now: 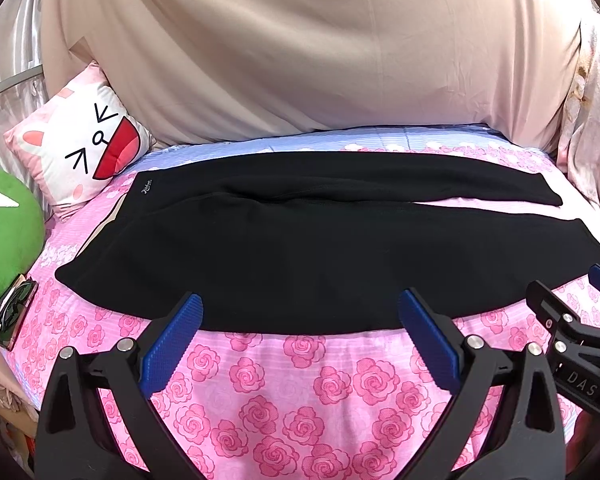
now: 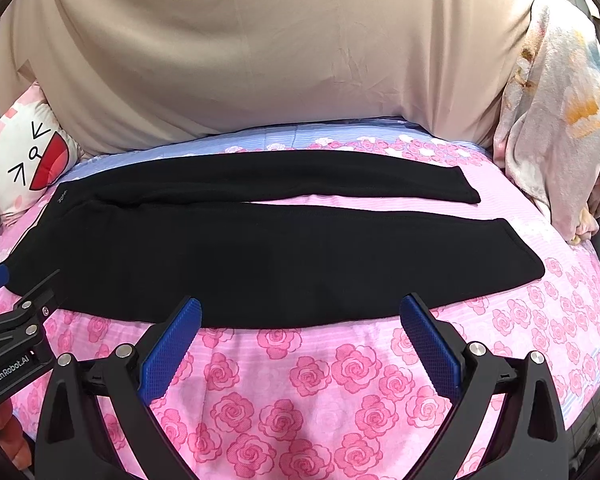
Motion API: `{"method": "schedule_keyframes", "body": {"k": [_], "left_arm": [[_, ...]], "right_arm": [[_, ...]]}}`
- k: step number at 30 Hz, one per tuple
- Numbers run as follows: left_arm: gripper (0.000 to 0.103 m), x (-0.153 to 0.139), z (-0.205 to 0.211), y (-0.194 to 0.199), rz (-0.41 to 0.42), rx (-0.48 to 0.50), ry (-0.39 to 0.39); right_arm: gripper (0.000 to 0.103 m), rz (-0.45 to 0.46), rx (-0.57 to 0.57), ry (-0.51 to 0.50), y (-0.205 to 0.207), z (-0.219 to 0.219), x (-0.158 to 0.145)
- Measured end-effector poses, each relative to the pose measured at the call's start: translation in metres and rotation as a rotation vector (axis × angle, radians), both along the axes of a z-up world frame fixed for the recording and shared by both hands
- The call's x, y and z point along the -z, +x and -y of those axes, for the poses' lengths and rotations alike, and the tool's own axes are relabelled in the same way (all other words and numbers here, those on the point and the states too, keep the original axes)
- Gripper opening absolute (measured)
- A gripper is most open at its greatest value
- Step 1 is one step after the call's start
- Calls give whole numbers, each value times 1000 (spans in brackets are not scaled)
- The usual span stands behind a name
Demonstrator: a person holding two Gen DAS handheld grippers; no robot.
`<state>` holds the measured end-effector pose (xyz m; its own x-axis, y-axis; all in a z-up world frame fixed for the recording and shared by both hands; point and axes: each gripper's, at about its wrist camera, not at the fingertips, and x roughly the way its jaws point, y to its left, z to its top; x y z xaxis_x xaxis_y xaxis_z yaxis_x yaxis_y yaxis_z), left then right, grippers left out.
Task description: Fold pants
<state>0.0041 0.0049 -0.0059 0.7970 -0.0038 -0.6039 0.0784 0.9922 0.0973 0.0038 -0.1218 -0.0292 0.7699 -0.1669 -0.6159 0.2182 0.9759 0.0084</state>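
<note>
Black pants (image 1: 320, 248) lie flat across the bed, waistband at the left and both legs running to the right; they also show in the right wrist view (image 2: 268, 248). The two legs lie side by side with a gap toward the hems. My left gripper (image 1: 300, 304) is open and empty, just above the near edge of the pants. My right gripper (image 2: 300, 304) is open and empty at the same near edge, further right. Each gripper shows at the edge of the other's view: the right one (image 1: 572, 320), the left one (image 2: 16, 316).
The bed has a pink rose-print sheet (image 1: 300, 400). A cat-face pillow (image 1: 80, 148) and a green plush (image 1: 4, 232) sit at the left. A beige cloth (image 1: 320, 48) hangs behind. A crumpled floral blanket (image 2: 560, 120) lies at the right. A phone-like object (image 1: 16, 308) lies at the left edge.
</note>
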Motion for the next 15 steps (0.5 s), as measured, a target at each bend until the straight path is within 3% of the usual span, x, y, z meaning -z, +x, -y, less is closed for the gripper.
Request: {"method": "schedule_keyframes", "body": {"k": [15], "left_arm": [[97, 1, -1, 1, -2, -1, 1]], "right_arm": [[98, -1, -3, -2, -1, -2, 1]]}}
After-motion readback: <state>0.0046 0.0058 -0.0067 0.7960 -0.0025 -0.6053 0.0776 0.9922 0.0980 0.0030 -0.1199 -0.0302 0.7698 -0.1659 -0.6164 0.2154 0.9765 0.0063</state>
